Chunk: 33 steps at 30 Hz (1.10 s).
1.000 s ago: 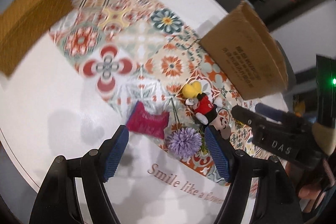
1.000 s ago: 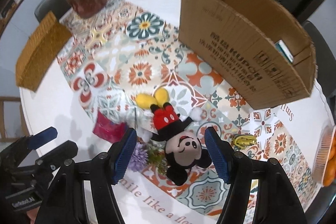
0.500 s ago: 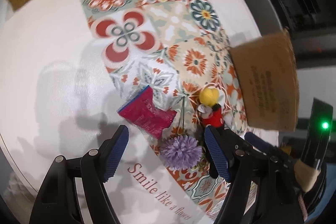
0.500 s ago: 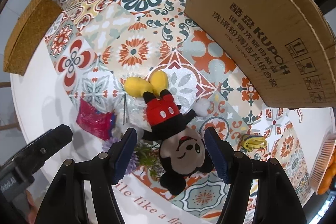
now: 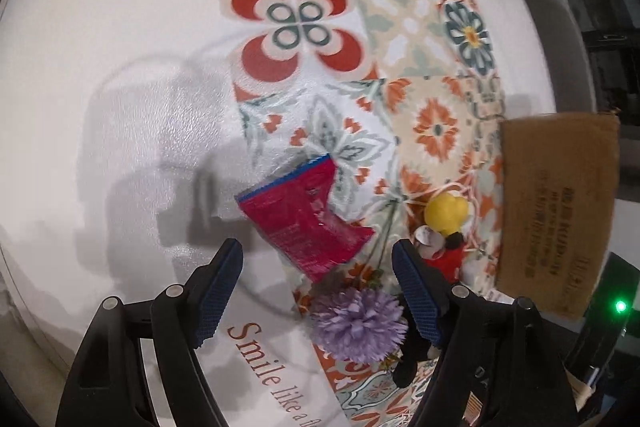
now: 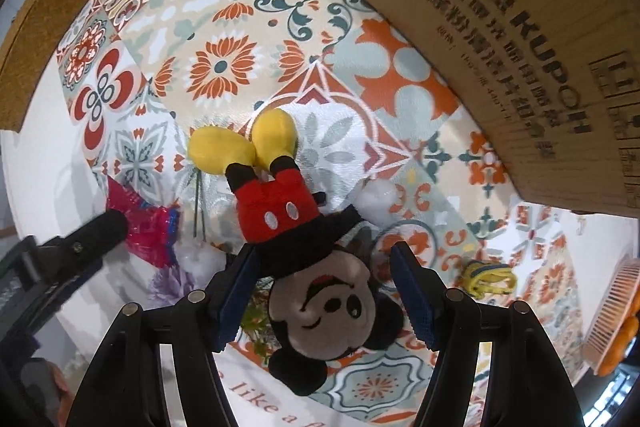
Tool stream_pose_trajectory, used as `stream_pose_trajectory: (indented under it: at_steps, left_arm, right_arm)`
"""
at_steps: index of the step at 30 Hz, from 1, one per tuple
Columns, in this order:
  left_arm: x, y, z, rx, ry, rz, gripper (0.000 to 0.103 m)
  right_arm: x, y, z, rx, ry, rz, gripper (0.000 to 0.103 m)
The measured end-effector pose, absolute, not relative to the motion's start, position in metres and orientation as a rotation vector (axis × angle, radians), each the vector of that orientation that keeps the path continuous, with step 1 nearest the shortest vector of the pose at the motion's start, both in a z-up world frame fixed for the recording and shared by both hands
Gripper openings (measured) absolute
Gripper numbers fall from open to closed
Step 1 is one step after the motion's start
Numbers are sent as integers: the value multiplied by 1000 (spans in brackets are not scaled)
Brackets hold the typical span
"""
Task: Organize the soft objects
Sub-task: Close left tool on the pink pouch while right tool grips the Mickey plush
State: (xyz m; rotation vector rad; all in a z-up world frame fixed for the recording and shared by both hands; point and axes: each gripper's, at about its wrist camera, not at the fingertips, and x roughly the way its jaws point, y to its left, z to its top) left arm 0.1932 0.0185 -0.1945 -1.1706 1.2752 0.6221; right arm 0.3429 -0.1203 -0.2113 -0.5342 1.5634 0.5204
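Observation:
A Mickey Mouse plush lies on its back on the patterned tablecloth, yellow shoes pointing away. My right gripper points down over it, open, its blue pads either side of the plush's head without pressing. My left gripper is open and its jaws are opening; below the gap lie a crinkly red packet and a purple artificial flower, neither touched. In the left wrist view the plush shows just beyond the right finger. The left gripper also shows at the right wrist view's left edge.
A big open cardboard box stands on the table to the right of the plush. A yellow woven basket sits at the far left. A small yellow-and-blue band lies right of the plush. An orange slatted thing is at the right edge.
Both grippers have come down toward the table. The left one has rolled and now hangs over the red packet and flower. The right one now straddles the plush's head.

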Motion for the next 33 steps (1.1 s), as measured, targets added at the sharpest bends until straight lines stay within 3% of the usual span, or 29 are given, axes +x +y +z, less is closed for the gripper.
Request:
stream_pose_trajectory:
  at_steps: [9, 17, 20, 22, 24, 33]
  left_arm:
    - [203, 20, -210, -1131, 1326, 657, 76]
    - [213, 19, -217, -1110, 1332, 660, 70]
    - [215, 20, -216, -1088, 1332, 656, 61]
    - [220, 20, -214, -1042, 1335, 623, 48]
    - [220, 20, -213, -1000, 1338, 584, 41]
    - [226, 17, -212, -854, 1368, 394, 37]
  right_arm:
    - [337, -113, -223, -550, 1569, 553, 68]
    - [331, -100, -234, -555, 1592, 564, 68]
    - [333, -101, -243, -515, 1614, 575, 68]
    - [334, -104, -247, -495, 1616, 579, 68]
    - [335, -105, -249, -473, 1612, 580, 67]
    - [319, -122, -239, -417, 1514, 566, 57]
